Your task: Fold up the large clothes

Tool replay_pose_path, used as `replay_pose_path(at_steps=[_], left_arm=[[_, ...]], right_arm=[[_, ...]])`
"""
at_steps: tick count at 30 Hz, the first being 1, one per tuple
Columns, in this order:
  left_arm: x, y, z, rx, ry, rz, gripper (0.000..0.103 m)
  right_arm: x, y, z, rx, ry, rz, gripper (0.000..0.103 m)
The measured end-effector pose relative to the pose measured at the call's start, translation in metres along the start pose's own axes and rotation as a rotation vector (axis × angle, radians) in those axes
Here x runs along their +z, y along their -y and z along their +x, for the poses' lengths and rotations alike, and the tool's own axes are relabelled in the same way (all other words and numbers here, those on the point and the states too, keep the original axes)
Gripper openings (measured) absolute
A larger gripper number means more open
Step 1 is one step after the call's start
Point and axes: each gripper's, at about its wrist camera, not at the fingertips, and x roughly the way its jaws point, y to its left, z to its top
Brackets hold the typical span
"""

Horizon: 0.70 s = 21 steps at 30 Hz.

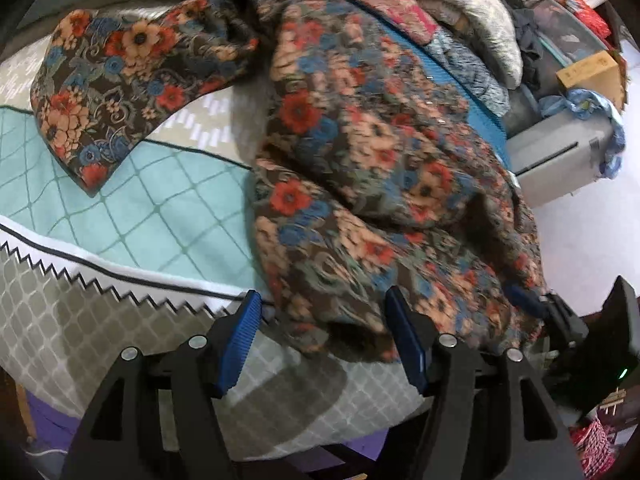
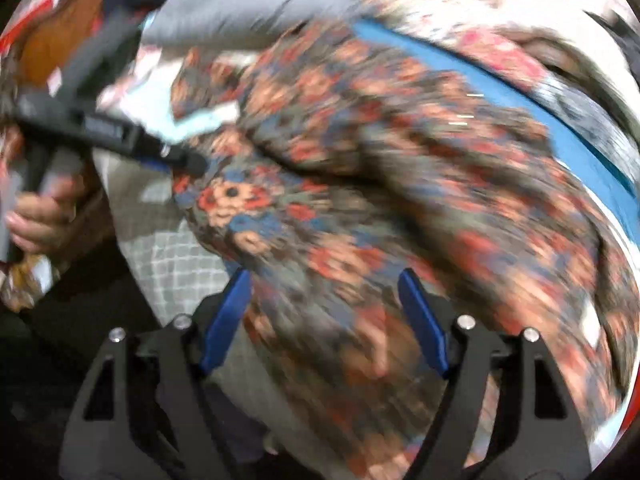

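Note:
A large floral garment [image 1: 360, 168], brown with red, blue and peach flowers, lies crumpled on the bed; one sleeve [image 1: 120, 92] spreads out to the left. My left gripper [image 1: 324, 320] is open, its blue pads either side of the garment's near hem. My right gripper [image 1: 532, 300] shows at the garment's right edge in the left wrist view. In the blurred right wrist view my right gripper [image 2: 324, 304] is open over the garment [image 2: 380, 184]. The left gripper [image 2: 176, 156] appears there at the left, at the cloth's edge.
The bed carries a teal and grey patterned quilt [image 1: 160, 216]. A blue strip [image 1: 460, 92] and piled bedding [image 1: 472, 12] lie behind the garment. A grey box [image 1: 560, 160] and a cardboard box [image 1: 588, 72] stand on the right.

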Motion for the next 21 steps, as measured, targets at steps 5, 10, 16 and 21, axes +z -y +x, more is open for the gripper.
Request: replay_pose_path(at_steps=[5, 10, 16, 21], left_arm=[[-0.004, 0.004, 0.001, 0.041, -0.012, 0.013, 0.000], [-0.005, 0.016, 0.010, 0.066, -0.001, 0.052, 0.000], [-0.003, 0.050, -0.025, 0.060, 0.031, 0.158, 0.009], [-0.019, 0.084, -0.129, -0.083, 0.164, 0.256, 0.009]], right_arm=[[-0.076, 0.081, -0.085, -0.205, 0.119, 0.338, 0.075], [-0.167, 0.141, -0.102, -0.294, 0.089, 0.643, 0.086], [-0.190, 0.161, -0.066, -0.087, 0.008, 0.799, 0.007], [-0.158, 0.158, -0.164, 0.068, 0.282, 0.758, 0.006]])
